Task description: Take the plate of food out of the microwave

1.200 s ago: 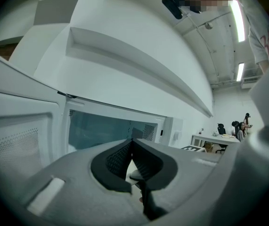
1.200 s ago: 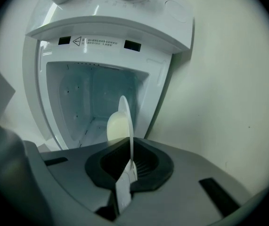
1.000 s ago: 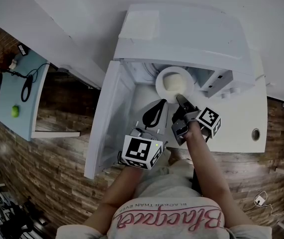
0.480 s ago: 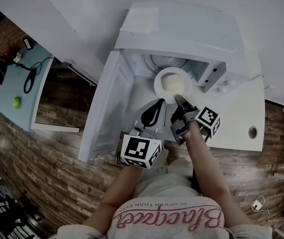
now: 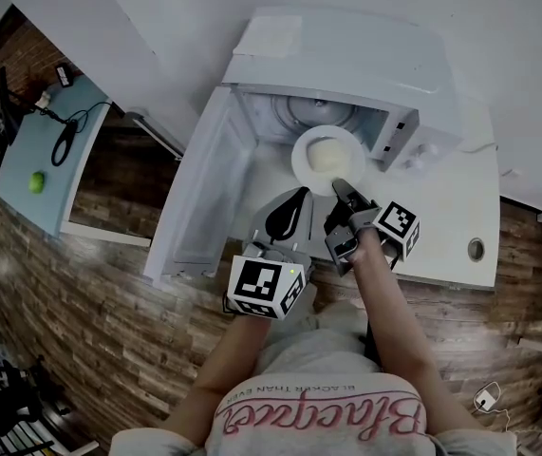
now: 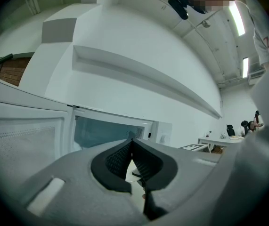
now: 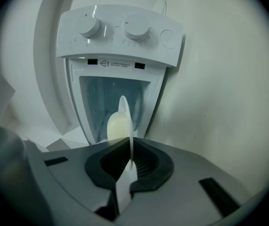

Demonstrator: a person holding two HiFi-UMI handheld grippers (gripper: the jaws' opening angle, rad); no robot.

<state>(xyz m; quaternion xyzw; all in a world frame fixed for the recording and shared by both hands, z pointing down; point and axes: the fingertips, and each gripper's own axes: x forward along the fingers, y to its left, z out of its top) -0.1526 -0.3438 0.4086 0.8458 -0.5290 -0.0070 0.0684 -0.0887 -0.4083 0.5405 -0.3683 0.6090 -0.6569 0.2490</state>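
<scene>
Right tongs (image 5: 338, 187) pinch the plate (image 5: 301, 161) by its rim, left tongs (image 5: 302, 194) closed empty, over white counter (image 5: 451, 228)

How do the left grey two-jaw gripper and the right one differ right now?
The left gripper is shut on nothing; the right gripper is clamped on the white plate by its rim. The left hangs back; the right reaches toward the white microwave. Both have jaws closed.

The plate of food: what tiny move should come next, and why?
Probably pull the plate level and straight back out of the microwave. The right gripper is shut on its near rim, the door stands open, and the plate sits at the opening with food on it, so tilting could spill it.
</scene>
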